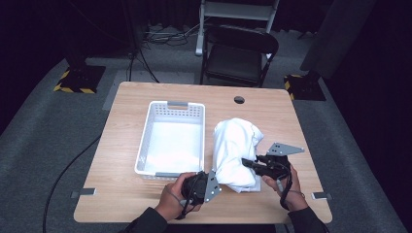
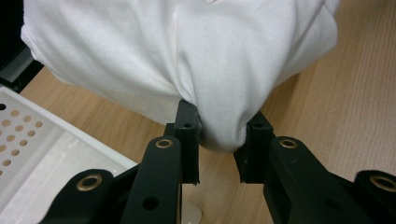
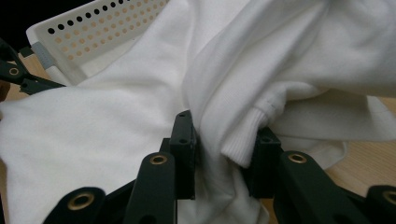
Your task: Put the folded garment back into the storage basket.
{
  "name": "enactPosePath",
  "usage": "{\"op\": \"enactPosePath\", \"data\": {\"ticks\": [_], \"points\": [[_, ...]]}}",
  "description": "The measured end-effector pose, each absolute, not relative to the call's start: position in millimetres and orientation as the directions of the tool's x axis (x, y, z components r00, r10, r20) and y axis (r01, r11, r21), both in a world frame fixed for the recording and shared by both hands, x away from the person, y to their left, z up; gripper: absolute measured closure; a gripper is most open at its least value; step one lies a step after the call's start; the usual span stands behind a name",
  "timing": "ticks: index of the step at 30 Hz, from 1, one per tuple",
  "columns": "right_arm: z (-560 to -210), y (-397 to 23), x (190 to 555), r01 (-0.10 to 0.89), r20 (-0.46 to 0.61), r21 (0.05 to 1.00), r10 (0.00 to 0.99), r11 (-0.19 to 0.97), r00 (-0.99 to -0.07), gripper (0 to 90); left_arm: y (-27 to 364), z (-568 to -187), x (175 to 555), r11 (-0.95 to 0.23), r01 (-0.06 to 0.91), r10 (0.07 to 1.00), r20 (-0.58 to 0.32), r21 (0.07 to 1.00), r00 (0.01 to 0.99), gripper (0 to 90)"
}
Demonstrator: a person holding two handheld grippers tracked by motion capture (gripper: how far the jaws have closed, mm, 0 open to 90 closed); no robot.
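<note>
Risk: my left tool [image 2: 218, 140] and right tool [image 3: 224, 149] each pinch only a fold of white garment [image 1: 235, 150]; lifting toward the basket [image 1: 171, 141], centre frame, cloth could slip free.

Table brightly lit from above — dark surroundings, white cloth [image 1: 235, 150] near glare, close jaws soft.

My left gripper [image 1: 212, 180] and my right gripper [image 1: 248, 163] are both matte black, each with two blocky jaws on thick flat links pinned by brass-ringed rivets. Small dark screw holes dot the jaw blocks. Each gripper carries a grey three-cornered plate, punched with little holes. A thin black cable trails from each gripper. I wear dark sleeves [image 1: 145, 222] ending at my wrists.
</note>
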State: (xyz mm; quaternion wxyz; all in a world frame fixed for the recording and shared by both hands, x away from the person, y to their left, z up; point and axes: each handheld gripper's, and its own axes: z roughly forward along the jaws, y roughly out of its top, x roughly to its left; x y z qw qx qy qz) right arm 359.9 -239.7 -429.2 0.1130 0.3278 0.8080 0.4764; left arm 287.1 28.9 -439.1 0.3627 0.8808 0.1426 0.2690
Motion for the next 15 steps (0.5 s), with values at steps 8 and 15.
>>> {"op": "enactPosePath", "data": {"ticks": [8, 15], "points": [[-416, -233, 362, 0.404, 0.109, 0.849, 0.635, 0.341, -0.765, 68.9, 36, -430, 288, -0.683, 0.058, 0.467, 0.374, 0.728, 0.801, 73.2], [-406, -222, 367, 0.384, 0.086, 0.853, 0.630, 0.354, -0.772, 68.9, 44, -424, 290, -0.670, 0.063, 0.489, 0.376, 0.740, 0.788, 73.2]]}}
